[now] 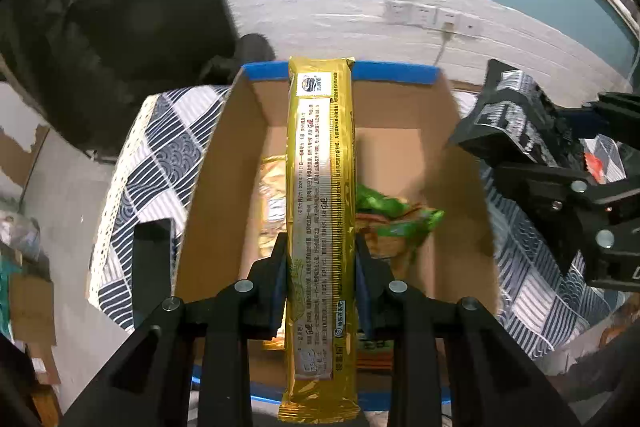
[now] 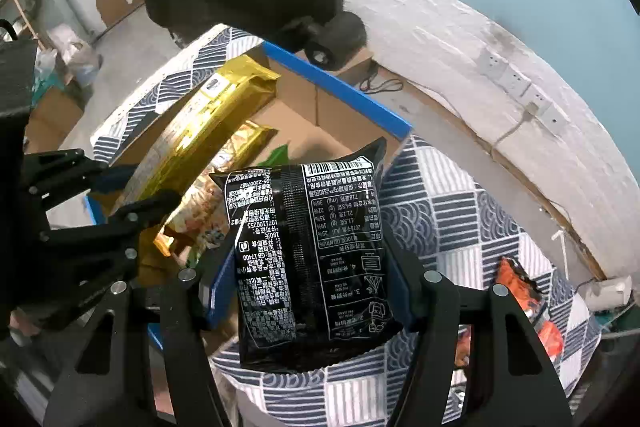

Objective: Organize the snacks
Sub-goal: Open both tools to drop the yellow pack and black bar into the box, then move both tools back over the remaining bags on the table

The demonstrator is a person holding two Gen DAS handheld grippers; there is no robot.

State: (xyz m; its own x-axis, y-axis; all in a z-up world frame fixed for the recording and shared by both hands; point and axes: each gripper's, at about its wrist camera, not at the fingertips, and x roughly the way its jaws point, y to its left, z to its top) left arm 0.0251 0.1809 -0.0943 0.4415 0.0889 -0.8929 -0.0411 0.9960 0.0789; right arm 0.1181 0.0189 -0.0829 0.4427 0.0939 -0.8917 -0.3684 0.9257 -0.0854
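While the left gripper [image 1: 320,287] clamps a long gold snack pack [image 1: 322,227] between its blue pads, the pack points lengthwise over the open cardboard box [image 1: 224,163], whose rim is edged in blue tape. Inside the box lie another gold packet [image 1: 270,199] and a green wrapper [image 1: 396,215]. To the right, the right gripper [image 2: 312,291] grips a black snack bag [image 2: 308,251] by its sides, the bag hanging above the box's near right corner. An orange packet [image 2: 520,283] lies on the patterned cloth [image 2: 452,227] right of the box, well apart from it.
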